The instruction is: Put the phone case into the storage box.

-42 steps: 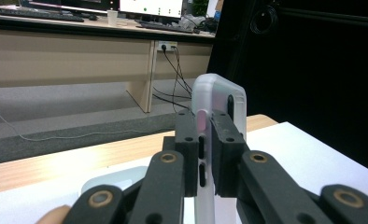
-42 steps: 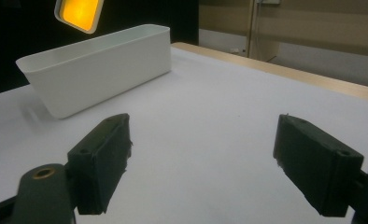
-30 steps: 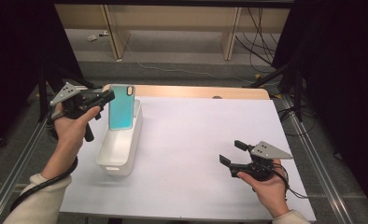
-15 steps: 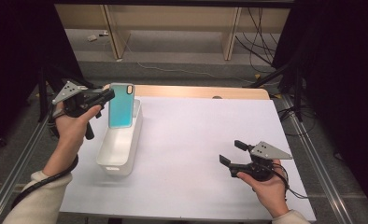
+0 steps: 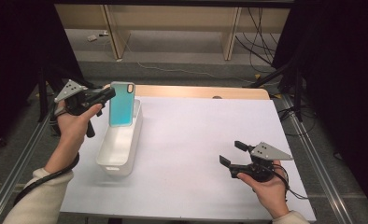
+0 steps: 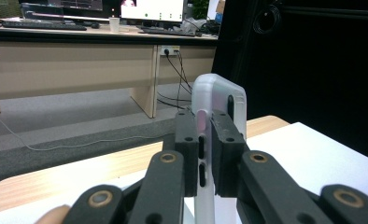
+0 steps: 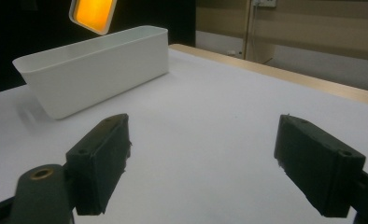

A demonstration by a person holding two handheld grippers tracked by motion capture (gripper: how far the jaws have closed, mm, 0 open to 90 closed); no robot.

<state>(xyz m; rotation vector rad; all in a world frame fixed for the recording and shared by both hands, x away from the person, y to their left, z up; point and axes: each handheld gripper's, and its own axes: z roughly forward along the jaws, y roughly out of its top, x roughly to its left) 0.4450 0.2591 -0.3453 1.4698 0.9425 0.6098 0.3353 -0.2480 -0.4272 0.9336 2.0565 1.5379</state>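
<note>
A teal phone case (image 5: pixel 122 103) with a pale rim hangs upright over the far end of a long white bin (image 5: pixel 118 144). My left gripper (image 5: pixel 108 94) is shut on the case's left edge. In the left gripper view the two black pads clamp the translucent case (image 6: pixel 219 98) edge-on between them. In the right gripper view the case's other face (image 7: pixel 93 12) glows orange above the bin (image 7: pixel 93 70). My right gripper (image 5: pixel 232 152) rests low at the table's front right, jaws open with nothing between them (image 7: pixel 203 163).
The white table top (image 5: pixel 205 135) spreads between the bin and my right hand. A wooden strip (image 5: pixel 201 91) runs along its far edge. Metal rails (image 5: pixel 313 158) flank both sides. Desk legs and cables (image 5: pixel 247 32) stand on the floor beyond.
</note>
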